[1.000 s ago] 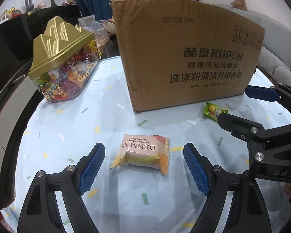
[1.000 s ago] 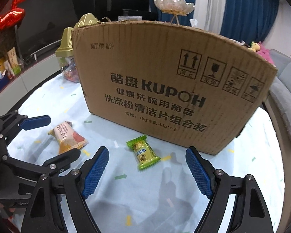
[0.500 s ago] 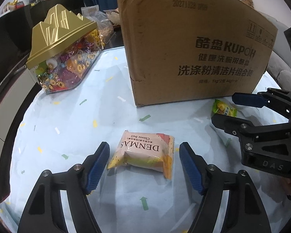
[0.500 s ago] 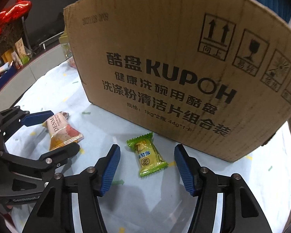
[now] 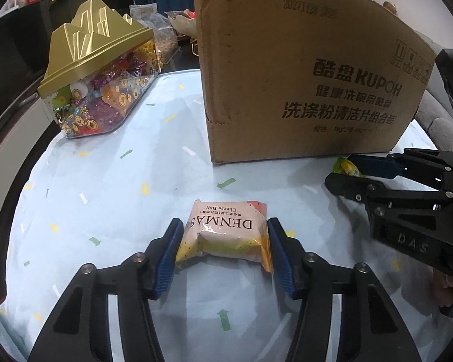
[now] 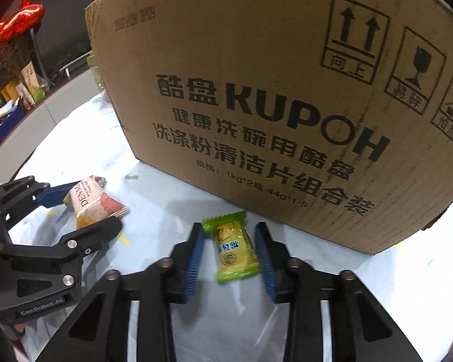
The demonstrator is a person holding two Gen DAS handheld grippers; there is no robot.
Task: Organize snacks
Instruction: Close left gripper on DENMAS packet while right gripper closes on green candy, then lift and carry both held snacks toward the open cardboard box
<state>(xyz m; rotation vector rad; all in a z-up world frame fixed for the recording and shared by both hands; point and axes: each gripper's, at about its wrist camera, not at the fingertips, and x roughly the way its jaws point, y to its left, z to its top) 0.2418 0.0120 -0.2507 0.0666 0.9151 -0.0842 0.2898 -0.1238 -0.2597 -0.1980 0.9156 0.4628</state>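
Since the earlier frames both tongs have closed in: each pair stood wide around its snack, and each has just been closing with the snack between the blue pads.

The DENMAS cheese-ball packet (image 5: 226, 235) lies flat on the counter (image 5: 105, 211), and the left tongs (image 5: 225, 242) now bracket it, pads touching both of its side edges. Clamped on it, as far as the left wrist view shows; the packet is not yet lifted.

The green-and-yellow candy (image 6: 234, 247) lies on the counter just in front of the cardboard box (image 6: 271, 90). The right tongs (image 6: 229, 256) have narrowed around it; the right pad meets the wrapper, and the left pad looks to be at its edge. I read this as a grip just made, candy not yet off the cloth.

Further out: the cardboard box stands upright behind both snacks, top out of view, so its contents cannot be told. To the left, well apart, sits a clear candy container with a gold mountain-shaped lid (image 5: 96, 72), full of wrapped sweets.

Progress, as a judgement: early. Both loose snacks are gripped, neither is stowed. Lifting and placing both remains, presumably into the box.
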